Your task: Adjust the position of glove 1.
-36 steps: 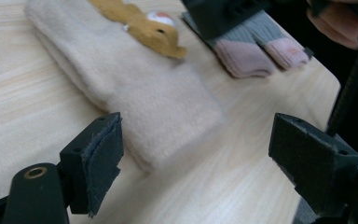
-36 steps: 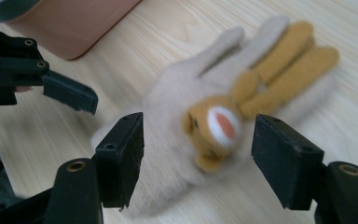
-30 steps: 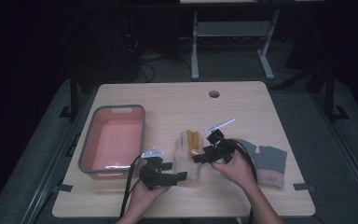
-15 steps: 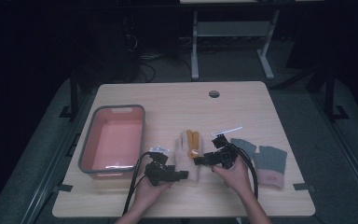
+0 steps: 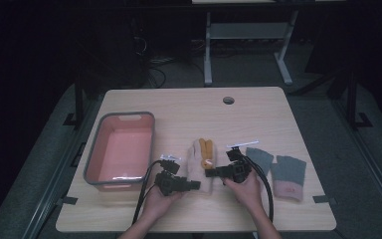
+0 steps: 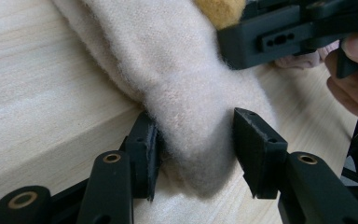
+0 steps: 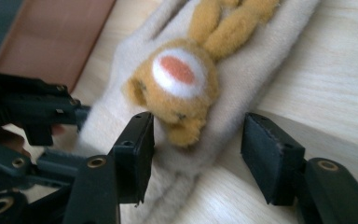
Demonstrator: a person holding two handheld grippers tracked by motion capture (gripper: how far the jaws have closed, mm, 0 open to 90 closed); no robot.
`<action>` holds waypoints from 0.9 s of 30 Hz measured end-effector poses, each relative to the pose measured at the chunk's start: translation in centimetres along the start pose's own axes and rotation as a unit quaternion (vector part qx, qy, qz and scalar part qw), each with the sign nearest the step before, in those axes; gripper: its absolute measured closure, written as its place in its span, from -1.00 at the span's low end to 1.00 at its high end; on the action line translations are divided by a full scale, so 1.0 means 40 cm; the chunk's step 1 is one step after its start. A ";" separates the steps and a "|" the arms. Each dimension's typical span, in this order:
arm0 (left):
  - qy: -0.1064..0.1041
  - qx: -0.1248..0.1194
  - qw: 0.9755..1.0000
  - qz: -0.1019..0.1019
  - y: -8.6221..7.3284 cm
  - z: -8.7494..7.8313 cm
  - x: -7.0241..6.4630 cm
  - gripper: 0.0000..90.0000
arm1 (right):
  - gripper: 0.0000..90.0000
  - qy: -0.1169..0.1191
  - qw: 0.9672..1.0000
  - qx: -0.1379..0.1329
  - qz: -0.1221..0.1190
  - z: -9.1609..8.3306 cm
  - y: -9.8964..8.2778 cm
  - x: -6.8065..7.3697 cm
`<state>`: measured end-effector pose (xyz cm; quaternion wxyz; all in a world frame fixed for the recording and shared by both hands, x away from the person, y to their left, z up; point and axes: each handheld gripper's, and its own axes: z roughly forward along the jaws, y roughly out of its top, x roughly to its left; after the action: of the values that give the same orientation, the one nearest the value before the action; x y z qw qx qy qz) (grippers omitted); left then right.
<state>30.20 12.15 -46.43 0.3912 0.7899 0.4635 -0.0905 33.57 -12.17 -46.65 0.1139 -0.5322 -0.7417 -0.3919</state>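
Left tongs (image 6: 193, 154) closing round cream mitten (image 6: 177, 79) cuff.

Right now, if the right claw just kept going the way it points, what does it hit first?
Likely the cream glove: its orange animal patch lies between the right claw jaws. Beyond it sits the left claw, though depth is unclear.
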 end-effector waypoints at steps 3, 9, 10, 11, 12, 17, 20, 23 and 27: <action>-0.003 0.003 1.000 -0.003 0.002 0.001 0.001 0.21 | 0.07 0.011 1.000 -0.012 0.016 0.009 -0.004 -0.001; -0.014 0.014 1.000 -0.012 0.013 0.008 0.004 0.27 | 0.34 0.013 0.999 -0.021 0.033 0.024 -0.010 0.007; -0.017 0.015 1.000 -0.014 0.014 0.009 0.005 0.28 | 0.38 0.013 0.999 -0.021 0.032 0.027 -0.011 0.007; -0.019 0.016 1.000 -0.015 0.014 0.009 0.007 0.27 | 0.43 0.018 0.999 -0.020 0.029 0.029 -0.012 0.006; -0.020 0.015 0.999 -0.021 0.014 0.009 0.008 0.27 | 0.47 0.019 0.999 -0.020 0.021 0.031 -0.013 0.005; -0.021 0.011 0.999 -0.030 0.015 0.013 0.007 0.28 | 0.63 0.022 0.999 -0.023 0.022 0.034 -0.015 -0.001; -0.030 0.008 0.999 -0.039 0.017 0.014 0.014 0.33 | 0.74 0.026 0.999 -0.020 0.032 0.034 -0.013 -0.001; -0.041 0.005 0.998 -0.046 0.016 0.012 0.020 0.38 | 0.78 0.024 0.999 -0.020 0.027 0.031 -0.010 0.003; -0.045 -0.001 0.998 -0.049 0.017 0.012 0.021 0.39 | 0.81 0.028 0.999 -0.022 0.029 0.027 -0.009 0.001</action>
<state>31.29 12.20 -46.80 0.4075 0.7611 0.4834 -0.1450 33.50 -11.42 -47.54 0.1346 -0.5448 -0.7136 -0.4195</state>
